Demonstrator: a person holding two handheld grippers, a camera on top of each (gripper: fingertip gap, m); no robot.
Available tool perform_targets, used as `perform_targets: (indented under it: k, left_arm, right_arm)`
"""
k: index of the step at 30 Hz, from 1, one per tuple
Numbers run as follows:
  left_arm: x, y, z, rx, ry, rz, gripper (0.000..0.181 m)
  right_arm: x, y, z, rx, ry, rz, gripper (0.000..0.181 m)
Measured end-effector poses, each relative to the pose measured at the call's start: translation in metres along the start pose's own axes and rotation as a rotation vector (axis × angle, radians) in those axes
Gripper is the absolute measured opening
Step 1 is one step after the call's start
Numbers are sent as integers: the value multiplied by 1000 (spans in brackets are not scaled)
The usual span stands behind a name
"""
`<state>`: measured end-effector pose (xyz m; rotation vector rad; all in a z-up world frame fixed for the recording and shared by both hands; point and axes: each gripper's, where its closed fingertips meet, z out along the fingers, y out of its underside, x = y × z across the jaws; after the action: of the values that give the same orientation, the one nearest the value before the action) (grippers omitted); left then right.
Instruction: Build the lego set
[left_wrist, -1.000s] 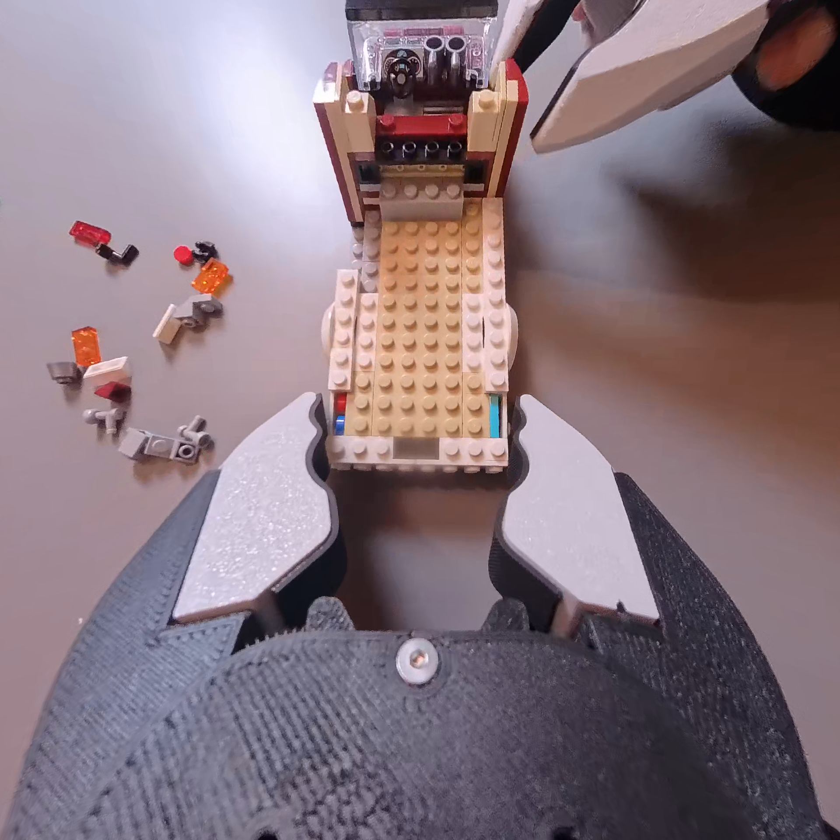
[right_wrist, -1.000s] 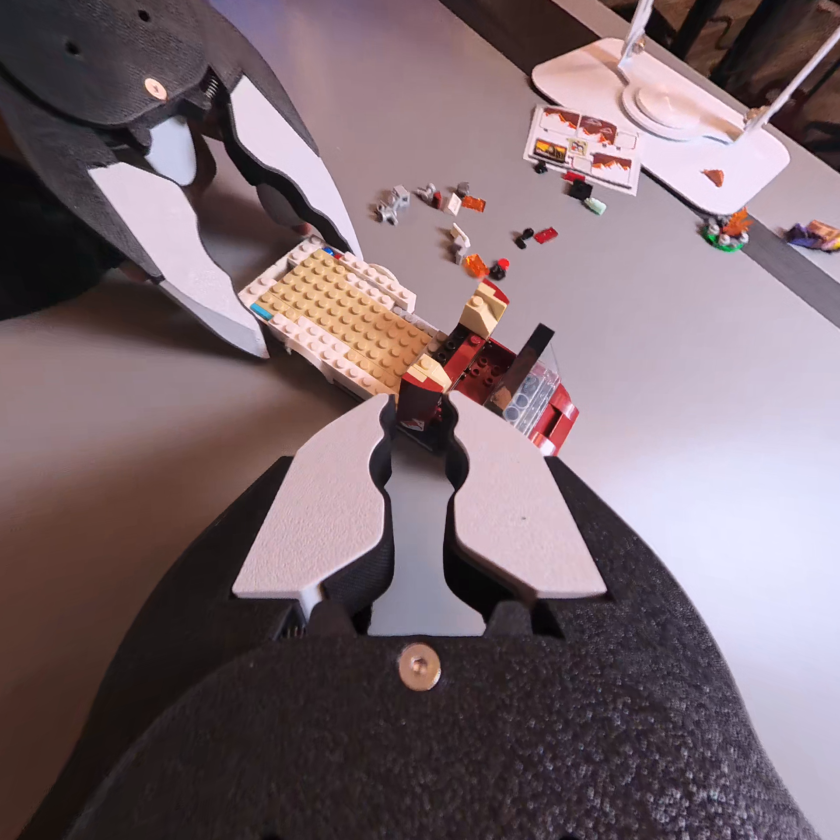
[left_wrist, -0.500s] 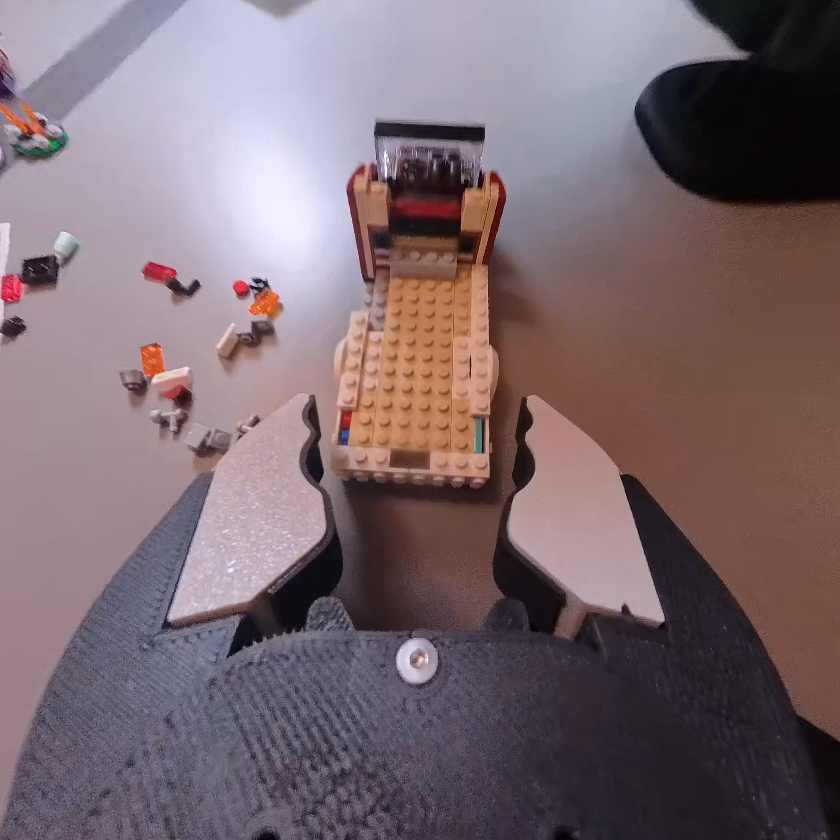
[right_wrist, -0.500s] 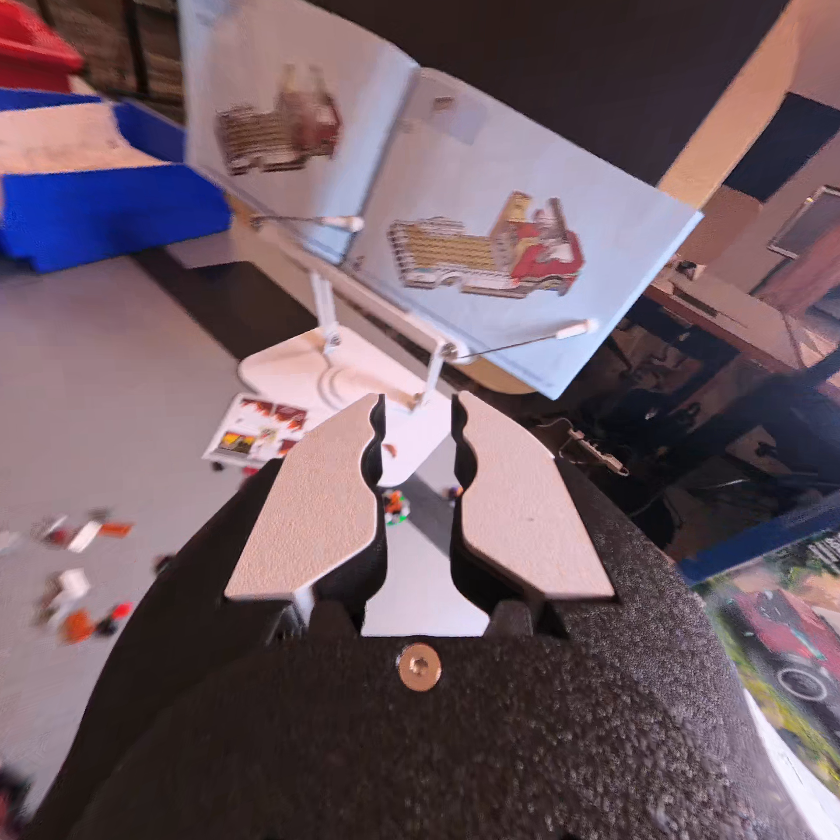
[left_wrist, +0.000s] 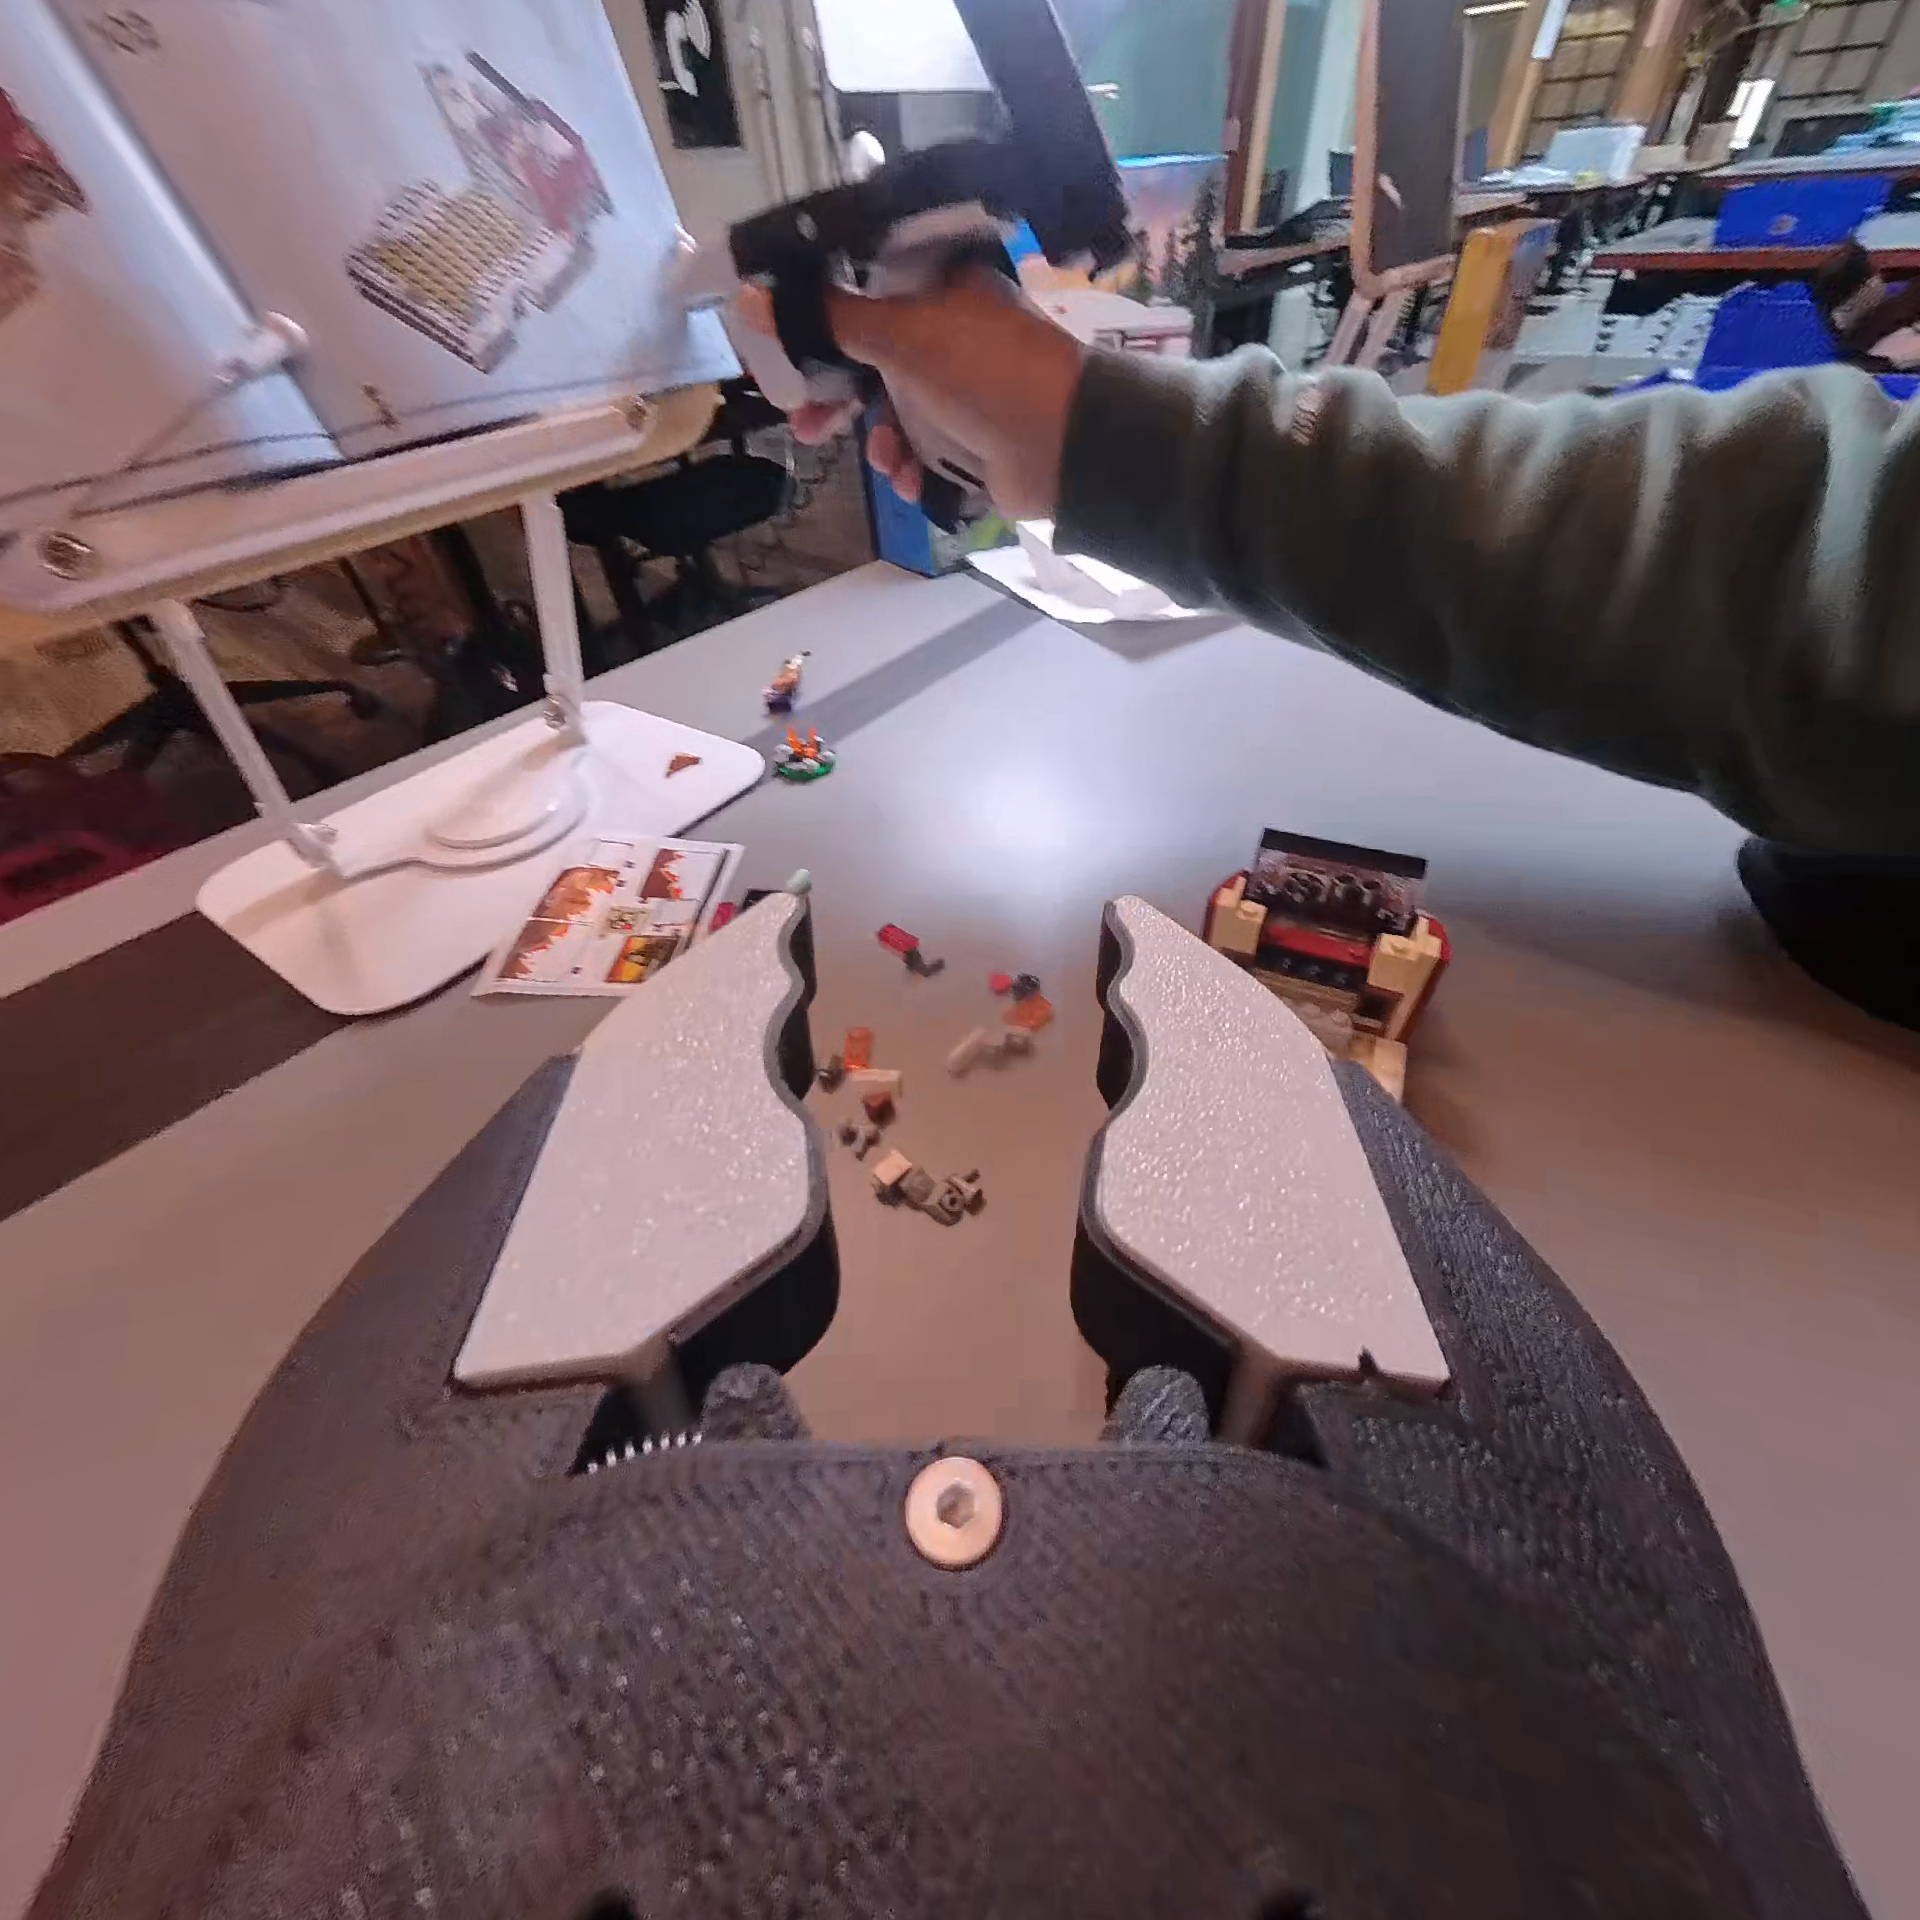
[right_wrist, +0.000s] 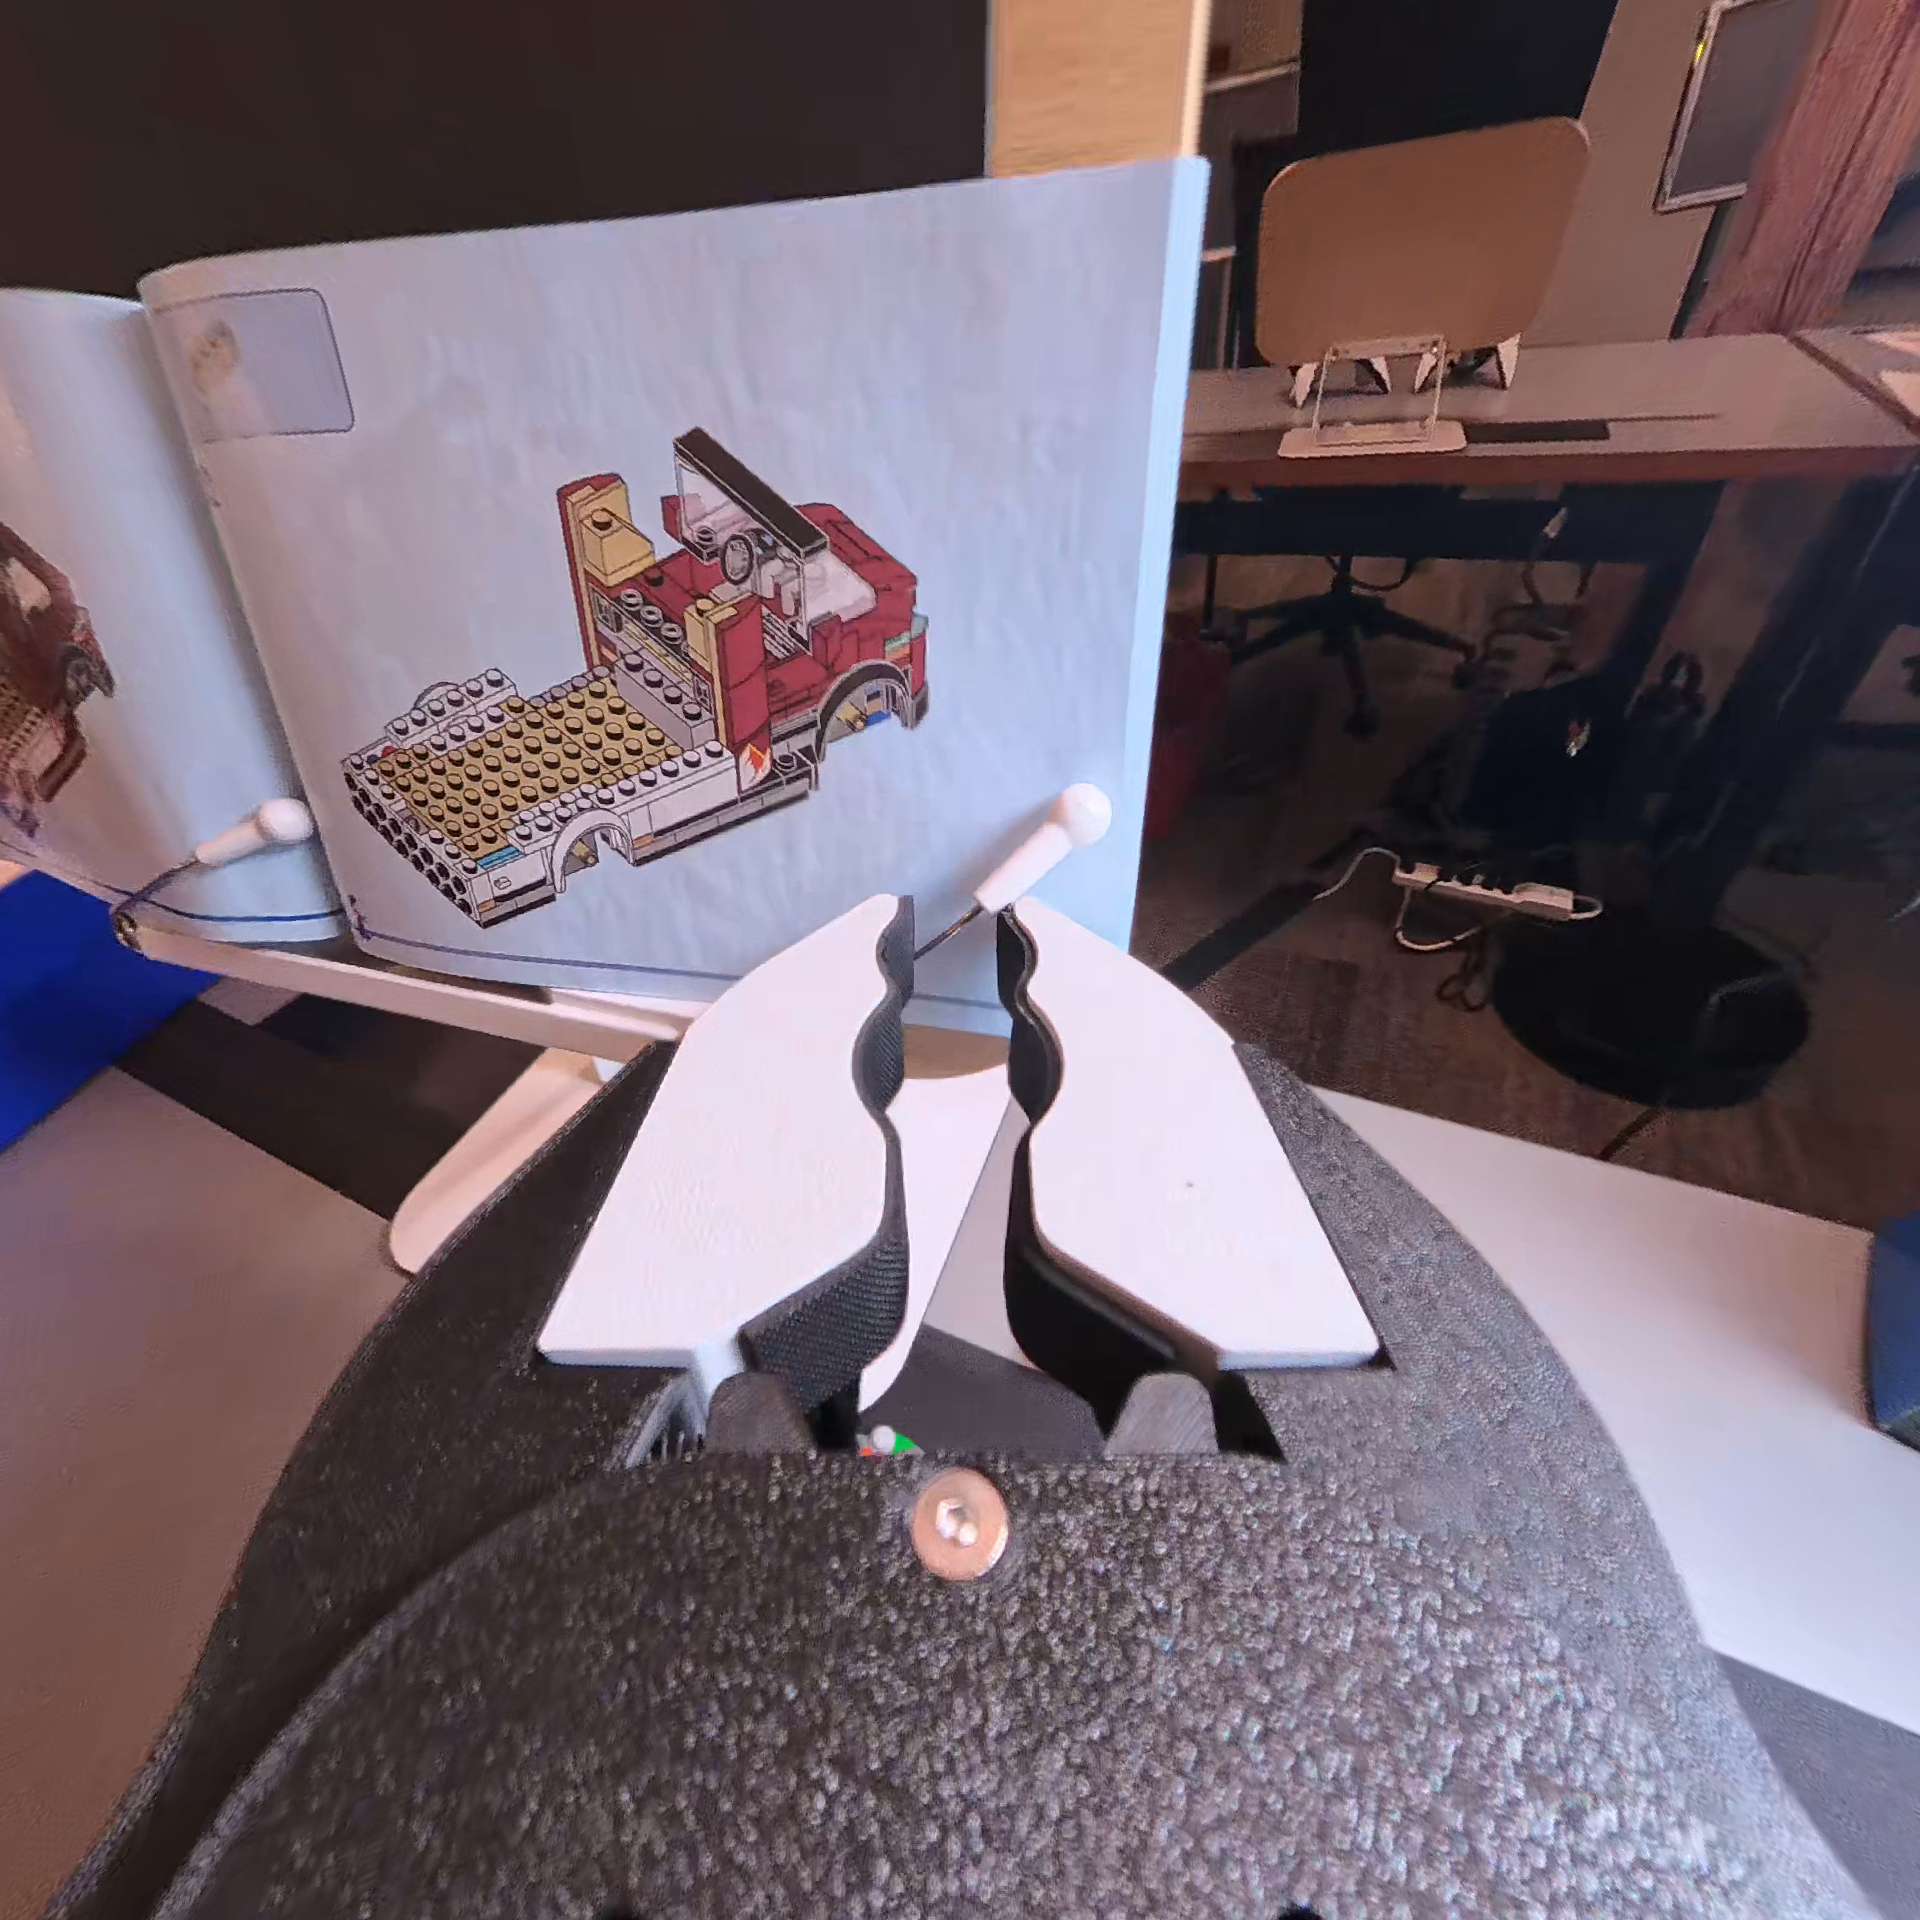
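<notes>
The partly built lego truck (left_wrist: 1335, 940), red cab and tan bed, sits on the grey table (left_wrist: 1143, 769); its bed is hidden behind my left gripper's right finger. My left gripper (left_wrist: 956, 925) is open and empty, above the loose small pieces (left_wrist: 914, 1091). My right gripper (right_wrist: 956, 920) has a narrow gap between its fingers and holds nothing. Its tips are close to the white-tipped page clip (right_wrist: 1044, 847) at the lower right of the instruction booklet (right_wrist: 727, 416). In the left wrist view a hand holds the right gripper (left_wrist: 894, 239) up by the booklet (left_wrist: 416, 208).
The booklet rests on a white stand (left_wrist: 468, 831) at the table's far left. A sticker sheet (left_wrist: 613, 925) lies beside its base. A small green and orange build (left_wrist: 802, 750) sits farther back. A green sleeve (left_wrist: 1507, 561) crosses above the truck. Tip to tip, the grippers are about 35 cm apart.
My right gripper let go of the truck's cab and rose to the booklet. My left gripper drew back from the truck's rear and swung left and up, over the loose pieces.
</notes>
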<state>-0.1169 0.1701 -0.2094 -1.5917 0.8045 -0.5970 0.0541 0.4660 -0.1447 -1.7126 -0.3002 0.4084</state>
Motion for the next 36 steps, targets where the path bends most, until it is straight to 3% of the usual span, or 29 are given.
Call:
perform_targets:
  k: [10, 15, 19, 25, 29, 36]
  left_arm:
    - [-51, -58, -4, 41, -179, -21, 41]
    - [-101, -91, 33, -49, -297, 45, 40]
    - [-147, -101, 75, -91, -394, 98, 36]
    - [-193, -80, 129, -217, -439, 165, 32]
    - [-212, -70, 144, -303, -487, 304, 27]
    - [-219, -70, 145, -263, -481, 348, 7]
  right_arm:
    - [12, 33, -6, 74, -91, 308, 26]
    - [13, 42, -6, 84, -148, 386, 30]
    - [10, 51, -12, 37, -211, 440, 33]
    - [23, 65, -32, -8, -140, 235, 49]
    - [6, 37, -39, 53, -136, -56, 51]
    - [-24, -17, -14, 94, -87, -380, 59]
